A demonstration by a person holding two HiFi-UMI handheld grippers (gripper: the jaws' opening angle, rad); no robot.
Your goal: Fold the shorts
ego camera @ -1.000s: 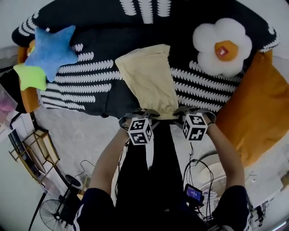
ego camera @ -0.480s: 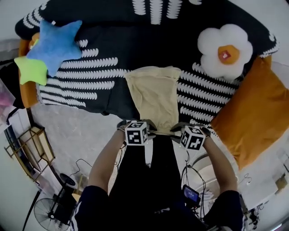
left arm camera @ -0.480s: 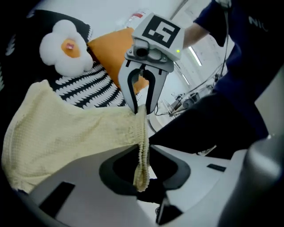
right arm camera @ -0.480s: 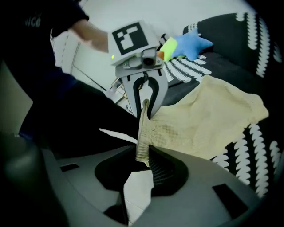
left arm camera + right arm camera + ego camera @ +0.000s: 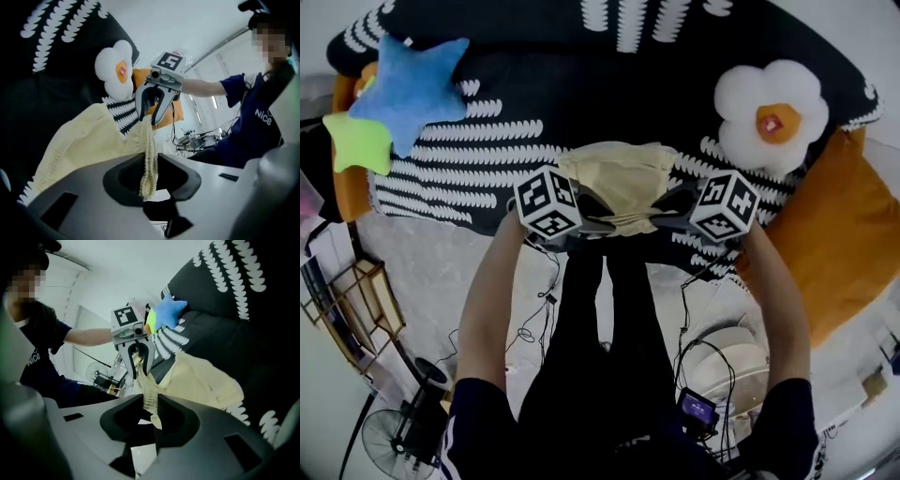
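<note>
Pale yellow shorts (image 5: 623, 176) lie on a black blanket with white leaf stripes (image 5: 487, 141). Their near edge is lifted and bunched between my two grippers. My left gripper (image 5: 592, 216) is shut on the ribbed waistband (image 5: 149, 159) at its left corner. On the right corner of the same waistband (image 5: 150, 401), my right gripper (image 5: 664, 212) is shut. Each gripper view shows the other gripper opposite: the right one (image 5: 152, 107), the left one (image 5: 137, 361). The cloth (image 5: 89, 140) hangs slack from the jaws down to the blanket.
A blue star pillow (image 5: 408, 84) and a green one (image 5: 356, 150) sit at the far left. A white flower pillow (image 5: 773, 103) and an orange cushion (image 5: 848, 244) are at the right. On the floor nearby are a wire rack (image 5: 356, 300), a fan (image 5: 398, 441) and cables.
Both grippers have risen and moved away from the person, carrying the waistband up over the shorts. The visible cloth is now shorter and bunched.
</note>
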